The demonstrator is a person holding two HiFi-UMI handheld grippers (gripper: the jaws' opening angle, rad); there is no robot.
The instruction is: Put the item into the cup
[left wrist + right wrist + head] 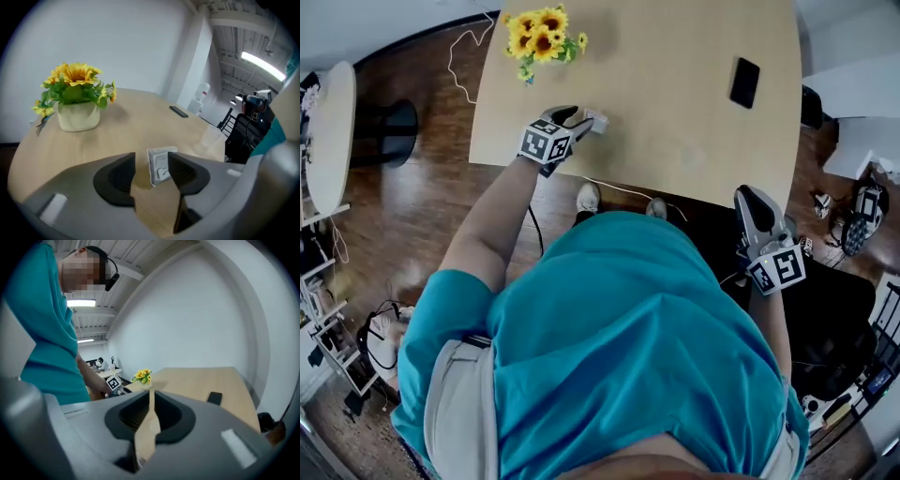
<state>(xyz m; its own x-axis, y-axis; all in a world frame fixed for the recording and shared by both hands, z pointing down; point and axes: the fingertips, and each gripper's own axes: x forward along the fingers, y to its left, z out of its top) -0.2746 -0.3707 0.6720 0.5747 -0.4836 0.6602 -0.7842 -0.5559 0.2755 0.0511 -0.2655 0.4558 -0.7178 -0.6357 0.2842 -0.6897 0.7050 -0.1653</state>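
A small white packet [160,169] stands on edge on the light wooden table [675,103], near its front left. My left gripper [152,164] is open around it: the packet [598,122] sits close against the right-hand pad [183,172], with a clear gap to the left-hand pad. A clear plastic cup [212,136] stands farther right on the table, apart from the gripper. My right gripper [751,201] hangs off the table's near edge at the right; in its own view the right gripper [151,401] is shut on nothing.
A pot of sunflowers [542,37] stands at the table's far left corner. A black phone [744,82] lies at the far right. A white cable [623,190] runs under the front edge. A black chair [834,319] is at the right.
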